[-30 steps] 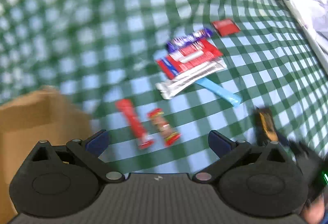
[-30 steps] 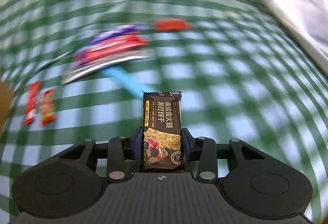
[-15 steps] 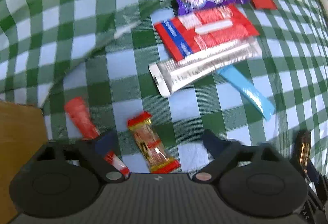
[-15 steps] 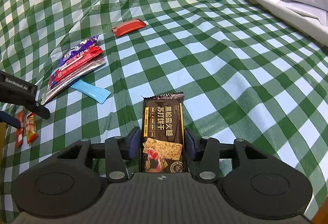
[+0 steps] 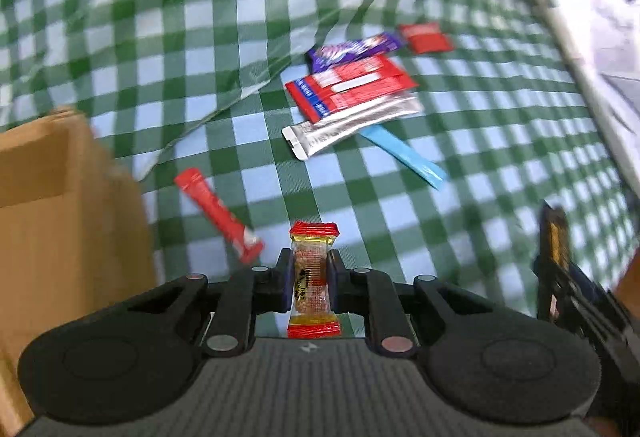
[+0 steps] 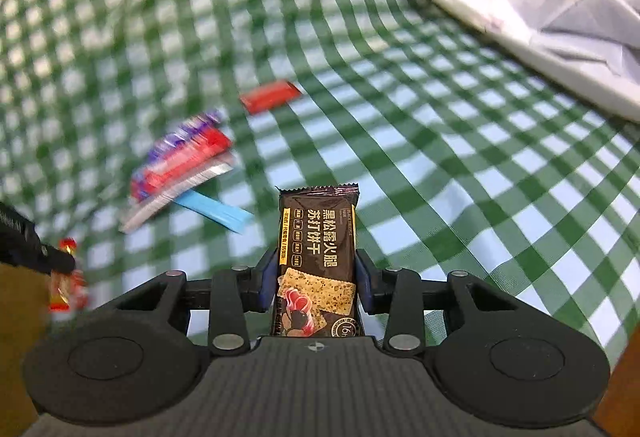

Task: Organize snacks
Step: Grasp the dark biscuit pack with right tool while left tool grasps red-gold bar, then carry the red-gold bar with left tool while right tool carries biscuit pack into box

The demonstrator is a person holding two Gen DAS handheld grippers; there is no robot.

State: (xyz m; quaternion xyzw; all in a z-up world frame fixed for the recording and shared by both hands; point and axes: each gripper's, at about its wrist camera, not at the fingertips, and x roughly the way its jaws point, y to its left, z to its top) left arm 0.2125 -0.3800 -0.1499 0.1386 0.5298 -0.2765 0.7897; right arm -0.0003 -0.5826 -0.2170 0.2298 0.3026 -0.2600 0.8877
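Snacks are in both grippers: left gripper (image 5: 310,279) pinches a small red-ended packet (image 5: 313,277), right gripper (image 6: 316,277) a dark cracker bar (image 6: 316,261). Carry each level over the cardboard box (image 5: 60,197) beside the packet, then release.

Bright, even indoor light with soft shadows. Both fisheye views bend the green-and-white checked tablecloth (image 5: 460,205) toward the edges. Motion blur smears it and the scattered wrappers; the 2 gripped packets stay sharp. Corners vignette black.
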